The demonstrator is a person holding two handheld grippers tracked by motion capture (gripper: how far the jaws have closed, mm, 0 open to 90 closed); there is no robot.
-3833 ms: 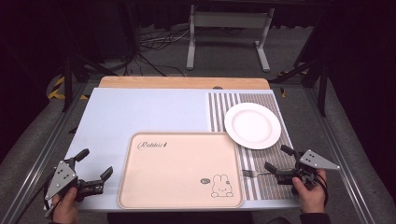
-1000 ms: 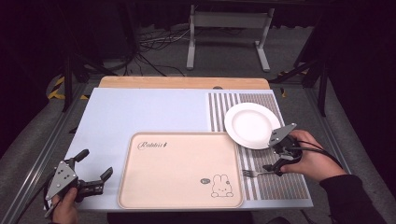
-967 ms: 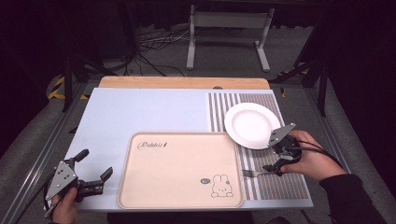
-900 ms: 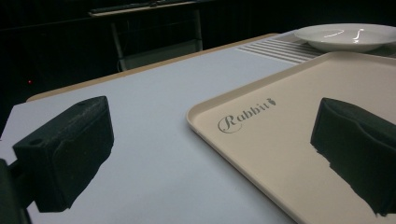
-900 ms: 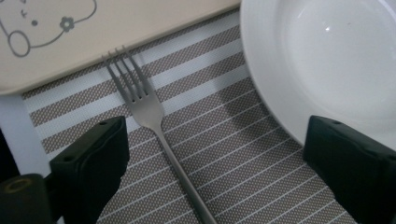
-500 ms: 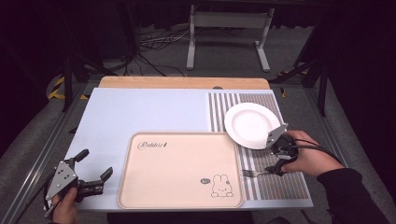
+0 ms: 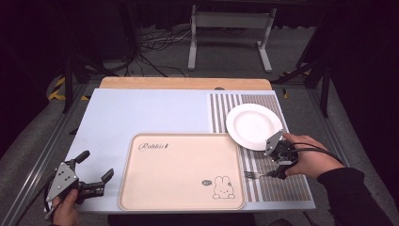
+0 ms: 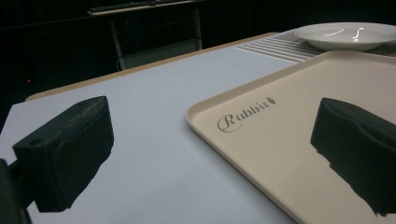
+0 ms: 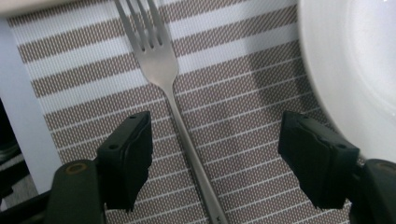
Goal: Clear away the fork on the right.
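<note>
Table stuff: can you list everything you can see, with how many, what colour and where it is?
Fork: one, silver, lying on the striped mat, near the tray's right edge, its handle between the right gripper's jaws.
Plate: one, white, on the striped mat, beyond the fork.
Tray: one, beige, with a rabbit drawing and the word Rabbit, at the near middle of the table.
Striped mat: one, brown and white, right part of the table.
Table: one, pale blue top, with a wooden strip along the far edge.
Metal stand: one, grey, on the floor behind the table.
Left gripper: one, black, near left corner, jaws open over the table.
Right gripper: one, black, over the fork handle, jaws open, just been closing.
</note>
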